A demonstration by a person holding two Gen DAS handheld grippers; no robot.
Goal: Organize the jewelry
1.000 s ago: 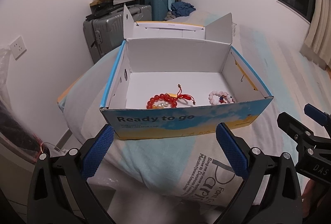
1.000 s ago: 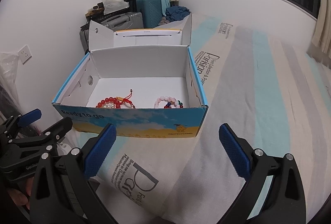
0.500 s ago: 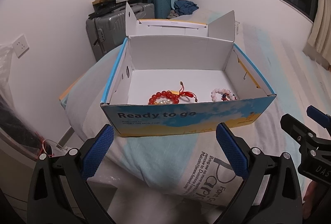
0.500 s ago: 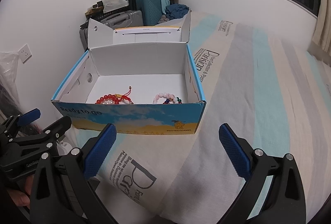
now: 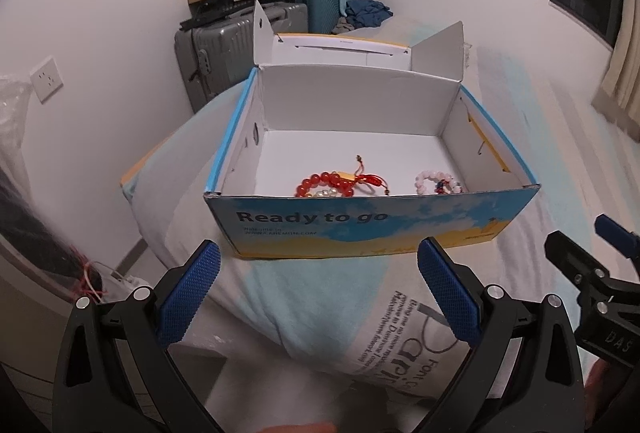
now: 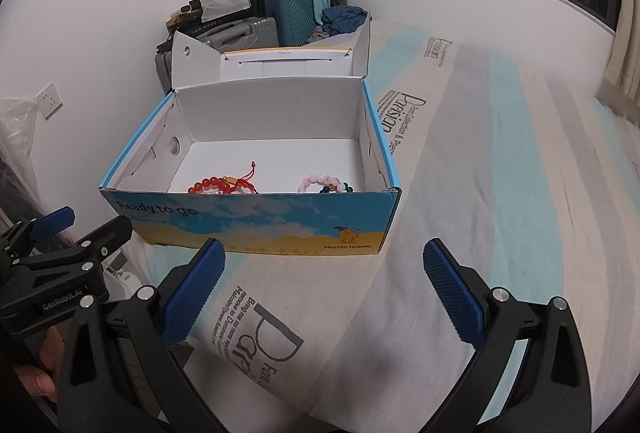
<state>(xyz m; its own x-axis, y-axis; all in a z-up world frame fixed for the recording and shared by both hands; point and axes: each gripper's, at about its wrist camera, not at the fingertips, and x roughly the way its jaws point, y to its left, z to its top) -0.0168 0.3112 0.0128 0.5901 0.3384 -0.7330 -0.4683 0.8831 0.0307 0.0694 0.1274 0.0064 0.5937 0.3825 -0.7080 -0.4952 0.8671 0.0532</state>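
An open blue and yellow cardboard box (image 5: 360, 229) (image 6: 256, 225) stands on the bed with its lid folded back. Inside, near the front wall, lie a red bead bracelet with a red cord (image 5: 332, 183) (image 6: 218, 185) and a pink bead bracelet (image 5: 438, 181) (image 6: 324, 183); a pale bead bracelet sits partly hidden under the red one. My left gripper (image 5: 320, 291) is open and empty, in front of the box. My right gripper (image 6: 324, 291) is open and empty, in front of the box's right corner.
The bed (image 6: 500, 193) has a striped cover with printed text. Suitcases (image 5: 224, 49) piled with clutter stand against the wall behind the box. A wall socket (image 5: 46, 79) is at left. The bed's edge drops off at lower left.
Both grippers have drawn back and down a little from the box, so less of its floor shows. The bracelets have not moved.
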